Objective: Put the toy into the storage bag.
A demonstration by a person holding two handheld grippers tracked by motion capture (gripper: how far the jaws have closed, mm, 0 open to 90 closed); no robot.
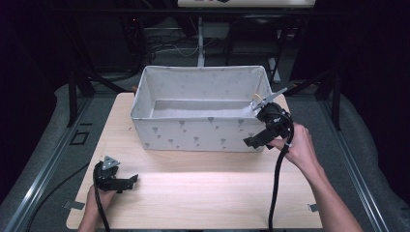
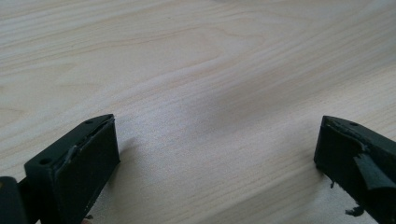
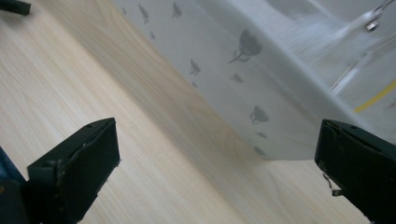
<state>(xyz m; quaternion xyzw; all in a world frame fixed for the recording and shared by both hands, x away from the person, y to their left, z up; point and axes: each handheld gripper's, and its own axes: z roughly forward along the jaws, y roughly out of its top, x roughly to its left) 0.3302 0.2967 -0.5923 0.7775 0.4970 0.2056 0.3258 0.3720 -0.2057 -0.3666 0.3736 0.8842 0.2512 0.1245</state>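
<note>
A white fabric box (image 1: 198,130) printed with small grey motifs stands at the middle rear of the wooden table (image 1: 203,188). My right gripper (image 1: 256,129) is held in a hand at the box's right front corner, just above the tabletop. Its jaws stand wide open with nothing between them. In the right gripper view the gripper (image 3: 217,144) looks along the box's front wall (image 3: 243,70) and the table (image 3: 70,84). My left gripper (image 1: 126,182) rests low at the front left, far from the box. In the left gripper view the gripper (image 2: 217,140) is open over bare wood (image 2: 196,70).
Black frame posts (image 1: 72,96) stand beside the table on both sides, with metal floor rails (image 1: 43,169) along the left. A white stand (image 1: 199,43) and cables lie behind the box. The table's front edge runs close to both forearms.
</note>
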